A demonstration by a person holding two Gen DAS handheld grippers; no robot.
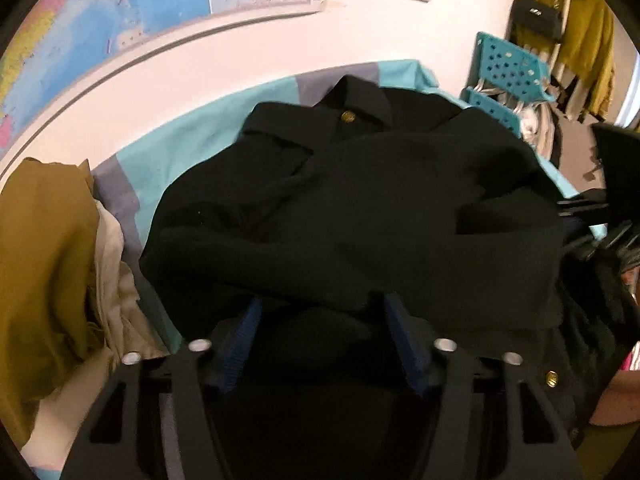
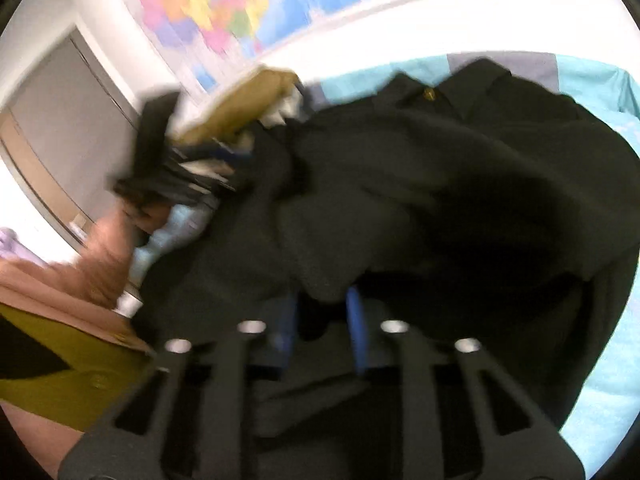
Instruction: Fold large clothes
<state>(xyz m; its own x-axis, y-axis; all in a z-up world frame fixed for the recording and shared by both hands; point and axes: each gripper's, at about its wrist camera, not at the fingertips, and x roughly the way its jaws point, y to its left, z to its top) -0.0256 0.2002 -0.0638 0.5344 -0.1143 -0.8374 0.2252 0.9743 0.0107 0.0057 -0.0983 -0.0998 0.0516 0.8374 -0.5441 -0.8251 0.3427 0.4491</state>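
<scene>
Black coat point(image 1: 360, 208) bunched on your teal sheet point(image 1: 192, 140), 1 gold button, left gripper point(image 1: 320, 340) half open around a fold, right gripper point(image 2: 320, 320) nearly closed, pinching cloth.

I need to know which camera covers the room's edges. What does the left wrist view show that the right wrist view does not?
Only the left wrist view shows the turquoise perforated rack and a black handbag hanging by mustard clothes. Only the right wrist view shows a grey door and, blurred, the left gripper. Both share the black jacket with its gold button, the wall map and the turquoise sheet.
</scene>
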